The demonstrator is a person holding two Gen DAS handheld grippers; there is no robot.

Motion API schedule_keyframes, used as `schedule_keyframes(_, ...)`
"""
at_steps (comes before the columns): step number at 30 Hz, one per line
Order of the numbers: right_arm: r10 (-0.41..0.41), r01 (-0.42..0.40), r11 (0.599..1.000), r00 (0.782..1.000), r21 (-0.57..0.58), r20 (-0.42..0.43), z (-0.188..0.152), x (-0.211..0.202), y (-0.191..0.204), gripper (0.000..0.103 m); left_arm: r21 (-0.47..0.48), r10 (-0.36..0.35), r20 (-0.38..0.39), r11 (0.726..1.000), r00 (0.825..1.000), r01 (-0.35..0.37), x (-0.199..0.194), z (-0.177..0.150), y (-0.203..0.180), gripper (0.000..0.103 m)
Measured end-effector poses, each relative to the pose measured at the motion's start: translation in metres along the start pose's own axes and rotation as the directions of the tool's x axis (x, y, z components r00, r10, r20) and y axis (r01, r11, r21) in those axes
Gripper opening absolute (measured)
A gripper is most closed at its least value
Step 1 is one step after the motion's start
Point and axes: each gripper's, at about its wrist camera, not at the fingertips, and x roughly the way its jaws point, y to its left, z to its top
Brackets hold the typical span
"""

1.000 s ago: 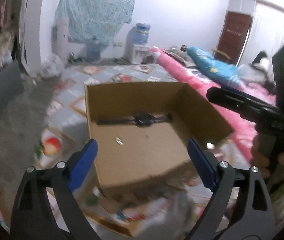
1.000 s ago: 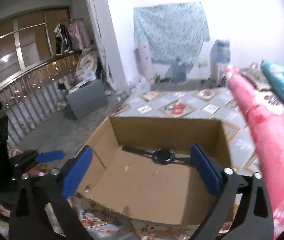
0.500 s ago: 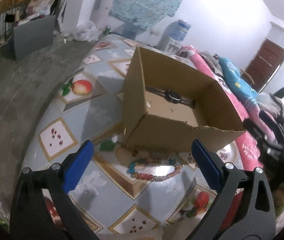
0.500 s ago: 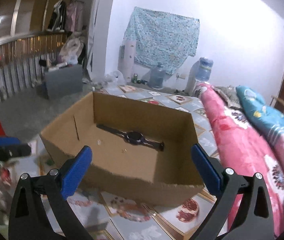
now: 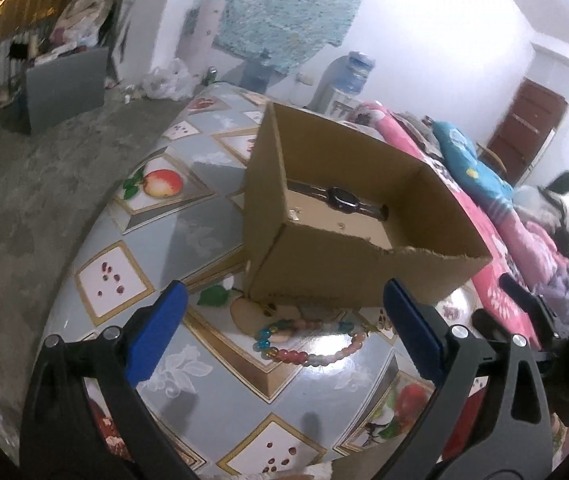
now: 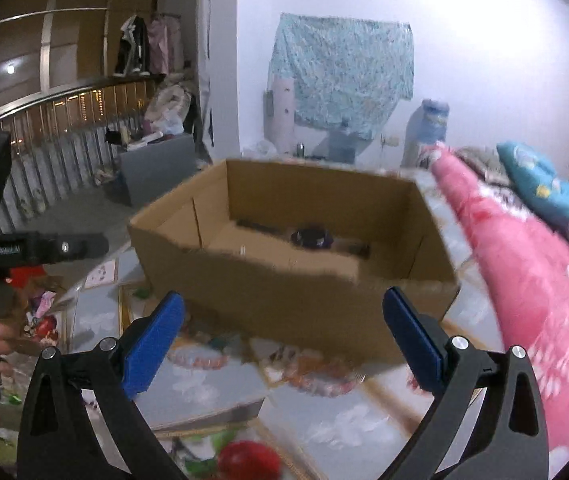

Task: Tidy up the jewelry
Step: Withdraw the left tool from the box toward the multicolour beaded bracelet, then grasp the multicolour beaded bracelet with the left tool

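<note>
An open cardboard box (image 5: 324, 276) stands on a table with a fruit-print cloth (image 5: 164, 232). A black wristwatch (image 5: 342, 199) lies inside it along the far wall; it also shows, blurred, in the right wrist view (image 6: 311, 237). A multicoloured bead bracelet (image 5: 308, 354) lies on the cloth just in front of the box. My left gripper (image 5: 284, 328) is open and empty, hovering over the bracelet. My right gripper (image 6: 282, 330) is open and empty, in front of the box (image 6: 284, 292), above blurred beads (image 6: 320, 384).
A pink blanket (image 6: 524, 280) lies along the table's right side. The other gripper's black body (image 6: 32, 248) shows at the left of the right wrist view. A grey cabinet (image 5: 64, 84) and a water jug (image 5: 354, 72) stand on the floor beyond.
Both grippers have pulled back from over the box to its near side and dropped lower. The bead bracelet has come into view between the left fingers. The watch stays in the box.
</note>
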Motion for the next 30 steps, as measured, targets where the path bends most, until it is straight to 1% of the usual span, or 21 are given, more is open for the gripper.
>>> schedule_keyframes(2, -0.007, 0.007, 1.0, 1.0, 0.008, -0.028, -0.012, 0.003, -0.002, 0.097, 0.037, 0.002, 0.0, 0.999, 1.0, -0.002, 0.004, -0.004, -0.004, 0.095)
schedule_keyframes(4, -0.005, 0.006, 1.0, 0.999, 0.021, -0.038, -0.02, 0.002, -0.003, 0.097, 0.07, -0.014, -0.015, 0.997, 1.0, 0.015, 0.008, -0.009, -0.006, 0.095)
schedule_keyframes(7, 0.032, -0.027, 0.996, 0.998, 0.08, -0.062, -0.033, 0.002, -0.013, 0.097, 0.104, -0.033, -0.064, 0.994, 0.997, 0.04, 0.017, -0.018, -0.006, 0.095)
schedule_keyframes(9, 0.057, -0.048, 0.992, 0.995, 0.115, -0.078, -0.038, 0.006, -0.019, 0.097, 0.124, -0.033, -0.098, 0.991, 0.995, 0.045, 0.022, -0.025, -0.006, 0.095)
schedule_keyframes(13, 0.154, -0.132, 0.974, 0.981, 0.182, -0.116, -0.042, 0.02, -0.022, 0.097, 0.182, -0.002, -0.12, 0.983, 0.993, 0.024, 0.031, -0.039, -0.006, 0.095)
schedule_keyframes(16, 0.216, -0.188, 0.96, 0.969, 0.208, -0.118, -0.041, 0.028, -0.017, 0.096, 0.258, 0.049, -0.121, 0.966, 0.991, -0.017, 0.038, -0.046, -0.009, 0.095)
schedule_keyframes(17, 0.245, -0.215, 0.952, 0.962, 0.219, -0.121, -0.04, 0.032, -0.014, 0.094, 0.29, 0.073, -0.118, 0.956, 0.99, -0.036, 0.041, -0.048, -0.01, 0.095)
schedule_keyframes(19, 0.276, -0.241, 0.942, 0.953, 0.235, -0.128, -0.039, 0.04, -0.01, 0.088, 0.328, 0.105, -0.118, 0.943, 0.987, -0.061, 0.046, -0.049, -0.011, 0.095)
schedule_keyframes(20, 0.284, -0.248, 0.938, 0.95, 0.242, -0.131, -0.038, 0.043, -0.009, 0.087, 0.335, 0.116, -0.117, 0.94, 0.986, -0.071, 0.048, -0.048, -0.011, 0.095)
schedule_keyframes(22, 0.308, -0.265, 0.929, 0.941, 0.259, -0.14, -0.036, 0.051, -0.005, 0.078, 0.335, 0.127, -0.111, 0.939, 0.986, -0.083, 0.051, -0.046, -0.008, 0.095)
schedule_keyframes(23, 0.32, -0.274, 0.923, 0.936, 0.27, -0.144, -0.035, 0.057, -0.002, 0.077, 0.333, 0.129, -0.108, 0.939, 0.986, -0.086, 0.053, -0.044, -0.007, 0.094)
schedule_keyframes(24, 0.326, -0.277, 0.92, 0.933, 0.277, -0.15, -0.034, 0.061, -0.001, 0.072, 0.331, 0.129, -0.107, 0.939, 0.986, -0.088, 0.054, -0.043, -0.006, 0.093)
schedule_keyframes(25, 0.335, -0.281, 0.916, 0.929, 0.287, -0.158, -0.033, 0.066, 0.0, 0.069, 0.331, 0.126, -0.106, 0.94, 0.986, -0.085, 0.055, -0.042, -0.006, 0.086)
schedule_keyframes(26, 0.339, -0.282, 0.913, 0.926, 0.293, -0.164, -0.032, 0.069, 0.001, 0.067, 0.33, 0.121, -0.11, 0.941, 0.986, -0.079, 0.057, -0.041, -0.006, 0.077)
schedule_keyframes(27, 0.345, -0.284, 0.91, 0.923, 0.301, -0.172, -0.032, 0.074, 0.002, 0.063, 0.328, 0.121, -0.117, 0.942, 0.986, -0.076, 0.059, -0.04, -0.006, 0.074)
schedule_keyframes(28, 0.351, -0.286, 0.907, 0.919, 0.309, -0.18, -0.032, 0.078, 0.003, 0.059, 0.326, 0.121, -0.125, 0.942, 0.985, -0.074, 0.061, -0.039, -0.005, 0.067)
schedule_keyframes(29, 0.355, -0.284, 0.904, 0.915, 0.32, -0.192, -0.031, 0.084, 0.004, 0.057, 0.326, 0.121, -0.132, 0.942, 0.984, -0.072, 0.064, -0.039, -0.004, 0.062)
schedule_keyframes(30, 0.358, -0.281, 0.902, 0.911, 0.329, -0.203, -0.031, 0.088, 0.004, 0.055, 0.328, 0.121, -0.141, 0.942, 0.983, -0.069, 0.066, -0.04, -0.004, 0.059)
